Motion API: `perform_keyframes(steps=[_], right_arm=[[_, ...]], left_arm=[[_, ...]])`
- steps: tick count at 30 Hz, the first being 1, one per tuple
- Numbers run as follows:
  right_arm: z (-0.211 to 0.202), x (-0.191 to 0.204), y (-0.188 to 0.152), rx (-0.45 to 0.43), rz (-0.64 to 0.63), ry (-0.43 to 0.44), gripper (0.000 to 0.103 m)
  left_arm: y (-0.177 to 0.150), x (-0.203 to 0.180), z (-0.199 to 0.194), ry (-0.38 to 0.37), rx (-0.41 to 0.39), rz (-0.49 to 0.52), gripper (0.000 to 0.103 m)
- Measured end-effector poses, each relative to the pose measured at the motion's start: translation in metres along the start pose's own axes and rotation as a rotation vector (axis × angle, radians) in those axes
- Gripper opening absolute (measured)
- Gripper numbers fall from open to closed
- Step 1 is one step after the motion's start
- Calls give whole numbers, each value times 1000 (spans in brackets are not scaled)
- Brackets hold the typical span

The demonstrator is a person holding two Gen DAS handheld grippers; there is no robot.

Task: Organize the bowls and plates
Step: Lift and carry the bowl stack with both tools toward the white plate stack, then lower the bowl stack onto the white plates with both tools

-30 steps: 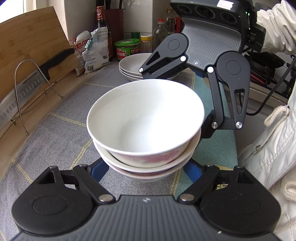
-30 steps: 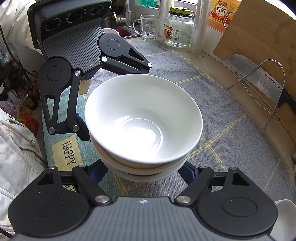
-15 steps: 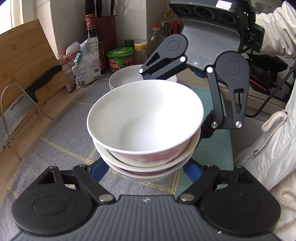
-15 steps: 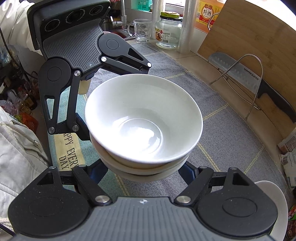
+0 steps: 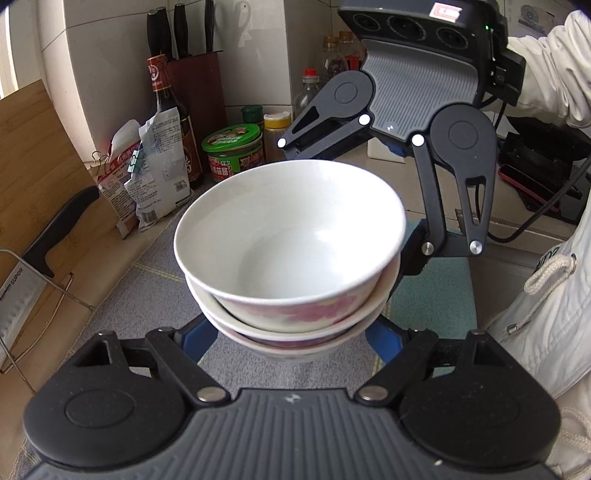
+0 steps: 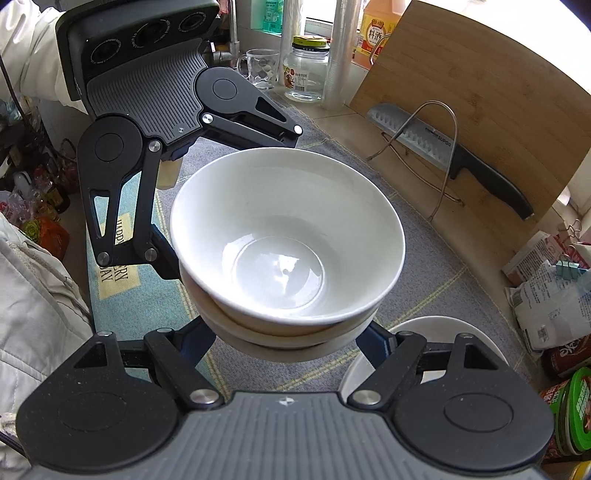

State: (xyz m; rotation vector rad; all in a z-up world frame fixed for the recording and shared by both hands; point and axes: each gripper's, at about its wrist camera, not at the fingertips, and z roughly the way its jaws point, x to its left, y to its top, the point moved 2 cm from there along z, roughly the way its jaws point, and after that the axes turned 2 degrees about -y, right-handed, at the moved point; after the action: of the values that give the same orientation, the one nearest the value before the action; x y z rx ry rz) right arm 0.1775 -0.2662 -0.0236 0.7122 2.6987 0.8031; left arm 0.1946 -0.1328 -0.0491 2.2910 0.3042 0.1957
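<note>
Gripping a nested stack of white ceramic bowls (image 5: 291,258) from opposite sides, left gripper (image 5: 291,336) and right gripper (image 6: 288,341) both clamped on it, above the grey checked mat (image 6: 436,266), near white plates (image 6: 436,328).

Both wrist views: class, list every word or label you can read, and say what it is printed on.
"SUPOR": knife blade.
"HAPPY", then partly hidden "...RY ...AY": teal mat.
"料酒": yellow bottle.
Green tin, food packets, glass jar, sauce bottle: print too small or blurred.
</note>
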Motion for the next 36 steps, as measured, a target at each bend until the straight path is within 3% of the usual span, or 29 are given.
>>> perform_keyframes(steps=[18,36], right_arm=[[-38,-57,-53,2,51,-84,86],[-24,-103,-88,45,114,-127,86]], left_arm=[[66,-4,64,-35,-7,89,86],[80,24,115,-49,22,91,86]])
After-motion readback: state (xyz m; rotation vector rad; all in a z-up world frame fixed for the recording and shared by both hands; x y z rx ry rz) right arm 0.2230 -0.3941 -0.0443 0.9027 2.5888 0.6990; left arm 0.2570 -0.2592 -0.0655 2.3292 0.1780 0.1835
